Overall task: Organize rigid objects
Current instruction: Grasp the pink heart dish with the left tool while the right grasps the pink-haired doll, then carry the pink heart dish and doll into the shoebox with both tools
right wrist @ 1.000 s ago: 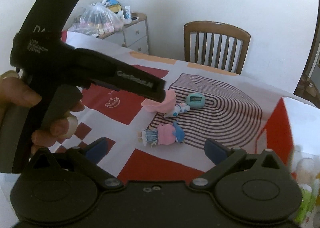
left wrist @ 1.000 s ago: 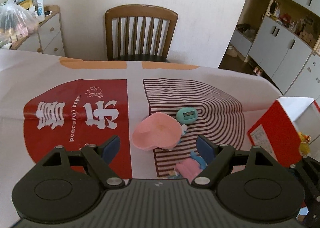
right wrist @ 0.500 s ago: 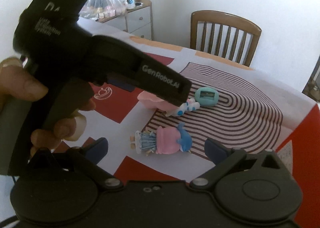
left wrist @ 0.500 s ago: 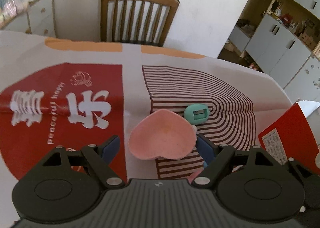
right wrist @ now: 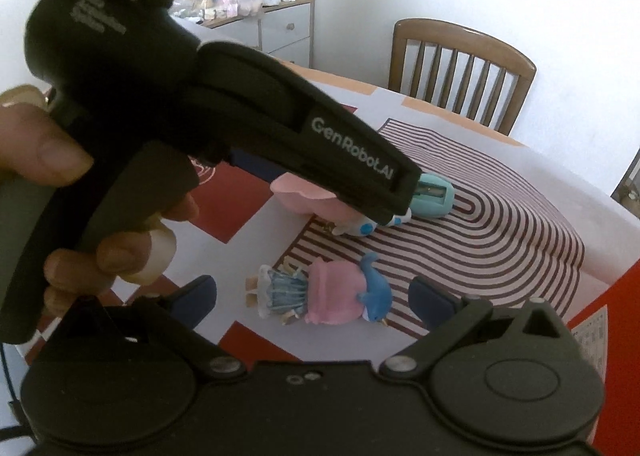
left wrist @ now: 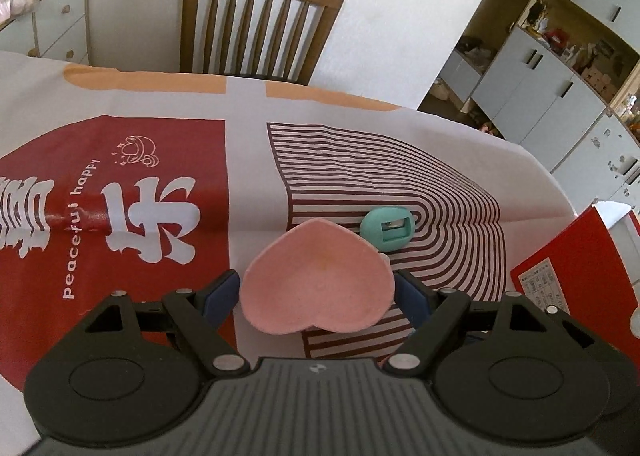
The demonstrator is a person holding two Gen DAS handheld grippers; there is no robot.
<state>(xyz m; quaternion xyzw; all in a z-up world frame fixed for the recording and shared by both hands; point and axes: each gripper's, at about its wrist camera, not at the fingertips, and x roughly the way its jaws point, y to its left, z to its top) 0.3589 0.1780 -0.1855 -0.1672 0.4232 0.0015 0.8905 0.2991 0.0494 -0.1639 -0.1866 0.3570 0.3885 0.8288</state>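
Both grippers spread wide over the table; nothing grasped.

Only the right wrist view shows the doll figure, lying low in frame between the released right gripper fingers, untouched, and the hand gripping the left tool. Only the left wrist view shows the pink heart dish whole, centre frame, between the left gripper pads; contact cannot be told. The teal sharpener lies just beyond, upper right.

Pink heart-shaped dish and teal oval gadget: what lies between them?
A small white-and-blue figurine lies between the pink heart-shaped dish and teal oval gadget; right wrist view shows it best.
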